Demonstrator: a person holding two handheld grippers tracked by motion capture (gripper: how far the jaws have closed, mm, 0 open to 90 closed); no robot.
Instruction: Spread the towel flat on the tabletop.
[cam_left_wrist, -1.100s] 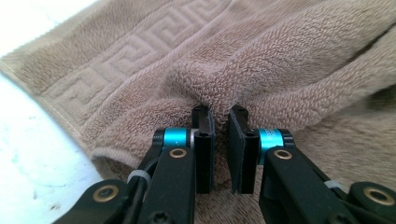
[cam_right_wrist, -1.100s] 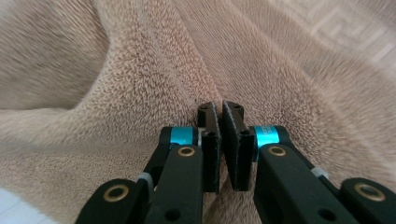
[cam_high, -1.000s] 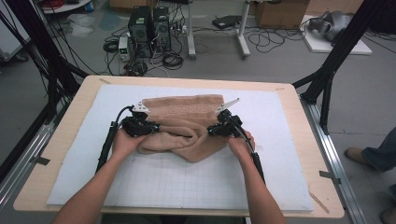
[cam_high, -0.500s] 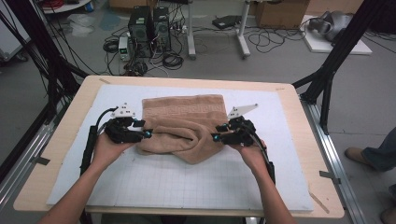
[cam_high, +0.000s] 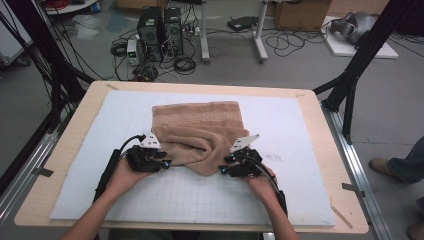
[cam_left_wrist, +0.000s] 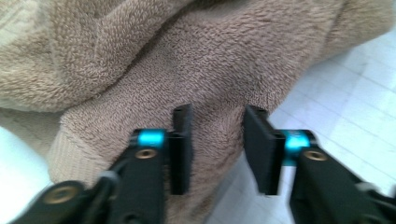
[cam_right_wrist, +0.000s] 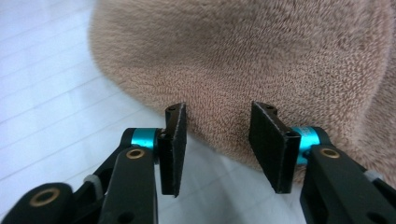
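A tan towel (cam_high: 200, 125) lies bunched on the white mat (cam_high: 300, 130), its near edge rolled into a thick fold. My left gripper (cam_high: 165, 162) points at the fold's left end. In the left gripper view its jaws (cam_left_wrist: 217, 112) stand apart with the towel (cam_left_wrist: 187, 56) between and behind them; they have just been closing, and the pads do not press on the cloth. My right gripper (cam_high: 224, 165) points at the fold's right end. Its jaws (cam_right_wrist: 219, 109) have also just been closing and stand apart at the rim of the towel (cam_right_wrist: 261, 51).
The mat covers a wooden table (cam_high: 45, 175) set in a black frame (cam_high: 350, 85). On the floor beyond are computer cases (cam_high: 160, 25) and cables. A person's shoe (cam_high: 382, 165) stands at the right.
Both grippers have left the towel's sides, swung outward, then come back toward the person to the near fold. Their jaws now stand apart. The towel has hardly shifted.
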